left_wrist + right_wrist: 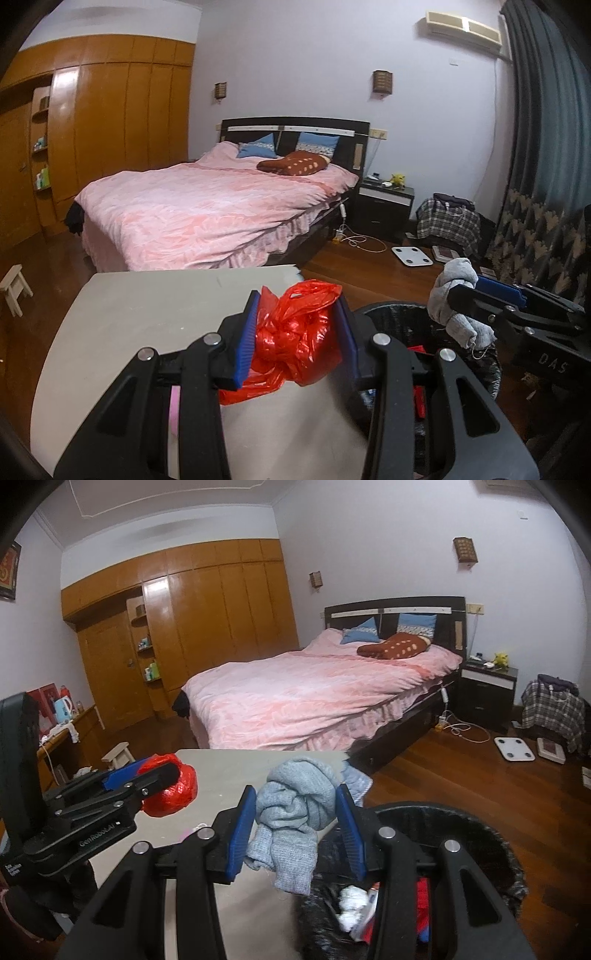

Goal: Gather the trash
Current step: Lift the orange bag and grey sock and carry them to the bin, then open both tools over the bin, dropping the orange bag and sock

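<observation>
The crumpled red plastic bag [295, 332] is pinched between the blue pads of the left gripper [297, 332], lifted clear of the pale grey worktop [147, 314] and near its right edge, just short of the bin. The bundled grey knitted sock [291, 812] hangs in the right gripper [295, 823], whose fingers [242, 834] are clamped on its knotted upper part while the loose end dangles over the near rim of the round black bin with a dark liner [480, 823]. Inside the bin lie white crumpled paper [349, 904] and some red packaging.

The step in hand looks like carrying both pieces over to the bin for dropping. To do it well, each bundle should be brought fully over the open mouth, past the rim, before the fingers part; the sock's dangling tail could catch on the liner edge, and the light bag may cling to a pad or drift, so a release low over the opening seems wise.

Both grippers point forward and moderately downward, side by side, the left one over the worktop's edge and the right one at the bin's rim. Beyond stand a bed with a pink cover [207, 206] and a wooden wardrobe [207, 627].
</observation>
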### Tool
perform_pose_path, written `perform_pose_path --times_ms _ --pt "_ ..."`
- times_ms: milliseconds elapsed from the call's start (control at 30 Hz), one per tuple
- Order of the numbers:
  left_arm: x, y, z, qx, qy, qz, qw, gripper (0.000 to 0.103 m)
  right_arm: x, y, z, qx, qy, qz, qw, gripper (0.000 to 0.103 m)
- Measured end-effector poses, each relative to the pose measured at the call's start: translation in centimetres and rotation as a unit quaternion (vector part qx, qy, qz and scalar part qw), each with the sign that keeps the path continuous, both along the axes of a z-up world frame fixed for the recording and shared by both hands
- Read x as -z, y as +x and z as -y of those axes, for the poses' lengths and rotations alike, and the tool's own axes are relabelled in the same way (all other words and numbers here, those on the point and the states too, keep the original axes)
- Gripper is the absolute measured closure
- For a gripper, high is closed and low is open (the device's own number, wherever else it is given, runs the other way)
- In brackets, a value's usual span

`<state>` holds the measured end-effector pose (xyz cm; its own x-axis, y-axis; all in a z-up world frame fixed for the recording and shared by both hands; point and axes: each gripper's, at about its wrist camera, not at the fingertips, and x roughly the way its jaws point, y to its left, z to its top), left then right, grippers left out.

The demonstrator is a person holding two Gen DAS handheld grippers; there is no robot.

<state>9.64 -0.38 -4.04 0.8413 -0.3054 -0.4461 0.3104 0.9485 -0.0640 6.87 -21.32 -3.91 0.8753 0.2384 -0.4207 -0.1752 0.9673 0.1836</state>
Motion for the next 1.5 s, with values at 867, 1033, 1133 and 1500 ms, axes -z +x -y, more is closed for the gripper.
perform_pose_path --times_ms 867,1033,1133,1500 --pt "2.2 0.2 10.7 0.115 0.011 0.0 0.9934 0.065 1.6 -1.9 8.5 0.088 -0.012 -0.008 0.996 0.059" --pt "3.7 1.1 12.7 0.137 0.013 -0.008 0.9904 0.065 2.9 -1.6 10.4 0.105 -0.01 -0.021 0.994 0.059" --pt "4.4 1.5 13.6 0.144 0.018 -0.01 0.9893 0.065 3.3 -1.2 11.3 0.112 -0.012 -0.027 0.993 0.059" --pt "6.6 4.2 16.2 0.162 0.023 -0.036 0.9859 0.05 5.0 0.1 13.5 0.135 -0.019 -0.043 0.99 0.051"
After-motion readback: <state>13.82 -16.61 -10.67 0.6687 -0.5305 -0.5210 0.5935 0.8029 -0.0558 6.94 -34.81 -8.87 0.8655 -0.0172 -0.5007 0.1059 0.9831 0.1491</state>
